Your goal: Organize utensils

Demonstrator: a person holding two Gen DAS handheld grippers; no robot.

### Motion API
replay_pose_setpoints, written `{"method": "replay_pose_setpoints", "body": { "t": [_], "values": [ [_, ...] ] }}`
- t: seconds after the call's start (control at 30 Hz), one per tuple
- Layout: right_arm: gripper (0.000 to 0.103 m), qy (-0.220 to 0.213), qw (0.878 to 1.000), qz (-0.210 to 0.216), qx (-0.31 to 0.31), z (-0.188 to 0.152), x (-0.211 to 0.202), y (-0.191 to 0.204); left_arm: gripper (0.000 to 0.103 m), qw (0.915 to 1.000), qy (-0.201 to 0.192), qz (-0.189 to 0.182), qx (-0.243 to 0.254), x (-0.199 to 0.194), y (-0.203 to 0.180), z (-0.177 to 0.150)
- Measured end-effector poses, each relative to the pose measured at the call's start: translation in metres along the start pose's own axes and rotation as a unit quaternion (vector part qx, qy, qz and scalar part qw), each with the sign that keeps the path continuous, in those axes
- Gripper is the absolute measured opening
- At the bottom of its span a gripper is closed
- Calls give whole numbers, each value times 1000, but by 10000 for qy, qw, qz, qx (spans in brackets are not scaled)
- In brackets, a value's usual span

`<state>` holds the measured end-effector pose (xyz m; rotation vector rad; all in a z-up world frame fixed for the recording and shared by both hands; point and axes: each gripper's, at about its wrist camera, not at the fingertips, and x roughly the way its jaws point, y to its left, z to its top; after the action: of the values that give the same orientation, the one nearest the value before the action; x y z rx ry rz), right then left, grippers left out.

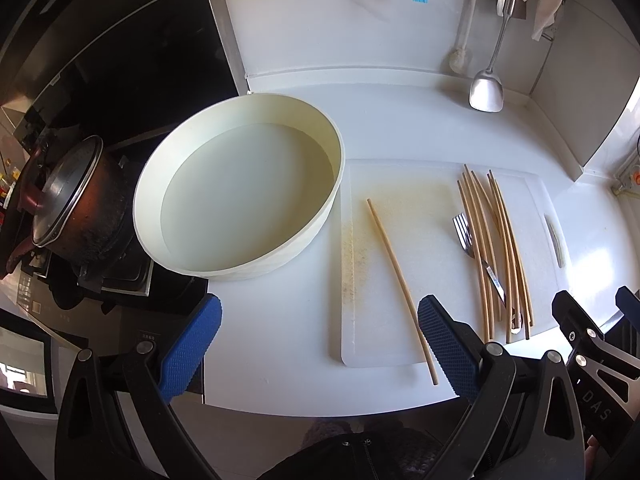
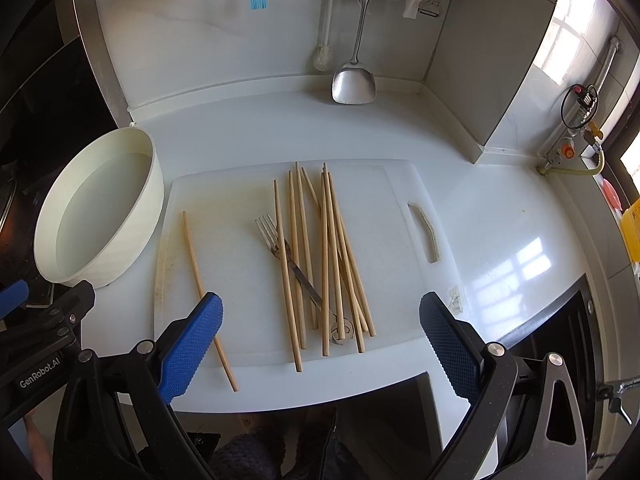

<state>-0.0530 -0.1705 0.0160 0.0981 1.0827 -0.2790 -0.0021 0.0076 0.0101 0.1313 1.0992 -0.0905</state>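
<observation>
Several wooden chopsticks (image 2: 328,256) lie in a loose pile on a white cutting board (image 2: 240,272), with a metal fork (image 2: 280,246) partly under them. One chopstick (image 2: 204,292) lies apart on the board's left side. In the left wrist view the pile (image 1: 496,256), fork (image 1: 466,236) and lone chopstick (image 1: 400,288) sit on the same board (image 1: 432,240). A cream round basin (image 1: 240,192), empty, stands left of the board. My left gripper (image 1: 320,354) hovers open over the counter's front edge. My right gripper (image 2: 320,352) hovers open above the board's near edge, holding nothing.
A lidded dark pot (image 1: 76,204) sits on the stove at far left. A steel spatula (image 2: 354,80), a white brush (image 2: 322,56) and a blue silicone brush (image 2: 258,0) hang at the back wall. A gas valve and hose (image 2: 576,148) are at right.
</observation>
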Motion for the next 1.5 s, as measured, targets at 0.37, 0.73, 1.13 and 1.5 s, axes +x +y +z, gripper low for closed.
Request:
{"method": "replay_pose_setpoints", "body": {
  "t": [0.37, 0.73, 1.13, 1.5],
  "values": [
    [94, -11, 10000, -3, 0, 3, -3, 5, 97, 10000, -1, 2, -2, -1, -1, 0],
    [94, -9, 10000, -2, 3, 2, -3, 7, 97, 10000, 10, -13, 2, -1, 0, 0],
    [94, -14, 9973, 532, 504, -24, 22, -15, 97, 9989, 36, -322, 335, 24, -2, -11],
    [94, -525, 9953, 407, 705, -60, 57, -60, 97, 9968, -202, -765, 143, 61, -15, -34]
  ]
}}
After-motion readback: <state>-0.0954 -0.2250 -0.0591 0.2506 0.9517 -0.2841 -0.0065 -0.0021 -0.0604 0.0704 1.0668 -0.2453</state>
